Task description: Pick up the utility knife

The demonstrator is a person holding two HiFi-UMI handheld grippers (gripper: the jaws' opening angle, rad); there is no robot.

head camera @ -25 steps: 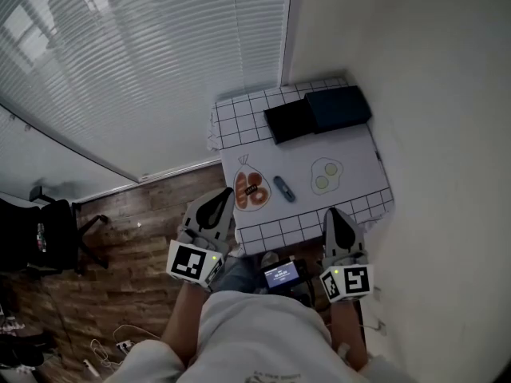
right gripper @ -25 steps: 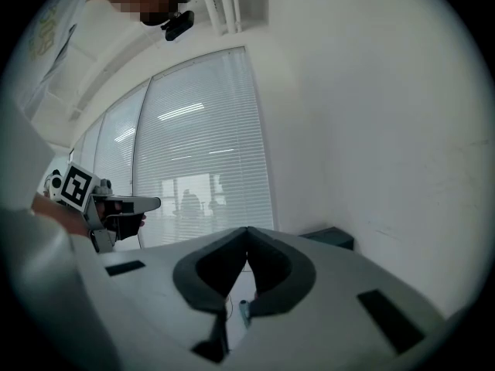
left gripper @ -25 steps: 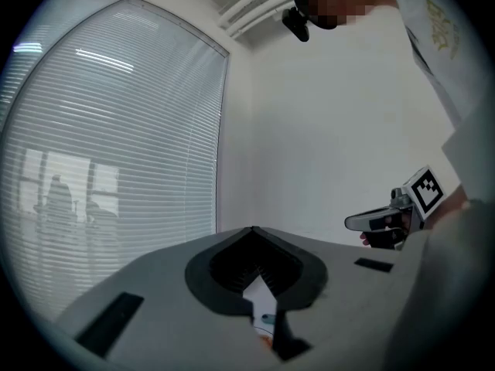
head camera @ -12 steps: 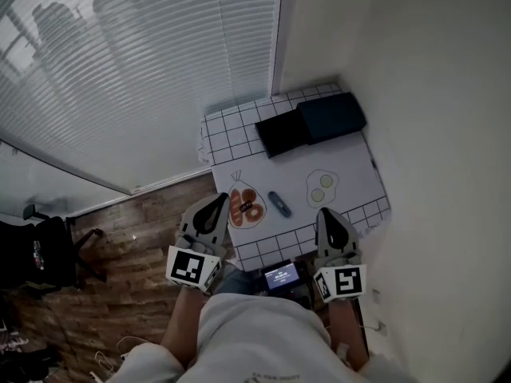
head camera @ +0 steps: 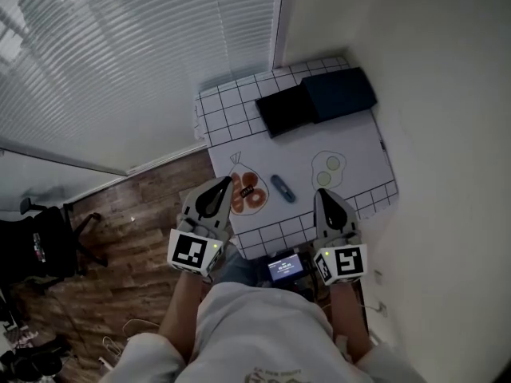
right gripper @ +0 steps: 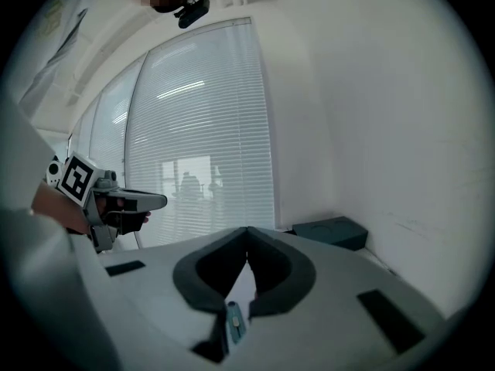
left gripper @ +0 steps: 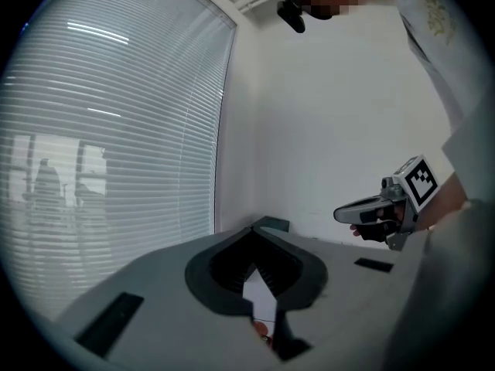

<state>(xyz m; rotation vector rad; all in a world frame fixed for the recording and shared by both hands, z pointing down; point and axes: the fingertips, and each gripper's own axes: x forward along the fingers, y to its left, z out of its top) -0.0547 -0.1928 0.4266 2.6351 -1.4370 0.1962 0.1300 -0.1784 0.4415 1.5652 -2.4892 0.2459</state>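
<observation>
Two grippers hang at the near edge of the small table (head camera: pixel 363 146), neither with anything in it. The left gripper (head camera: pixel 221 185) has its jaws brought together at the tips. In the left gripper view only pale cloth and a scrap of red print show through the gap behind them. The right gripper (head camera: pixel 322 193) is closed the same way, tips meeting, nothing clamped.

The utility knife (head camera: pixel 282 187) lies flat on the white middle of the cloth, at about seven o'clock from the table's centre. It is at three o'clock from the left tips and nine o'clock from the right tips, apart from both. It lies slantwise, one end toward eleven o'clock. A printed bag (head camera: pixel 247 192) is on its nine o'clock side and printed eggs (head camera: pixel 327 168) are off at two o'clock. Two dark boxes (head camera: pixel 335 94) sit at twelve o'clock, well clear of it.

The right gripper view shows the knife low, seen through the gap behind the closed tips, so that gripper seems the one lined up on it. The pickup has not begun: the jaws would have to part before straddling the handle. Whether the blade is out I cannot tell, since the knife shows too small.
</observation>
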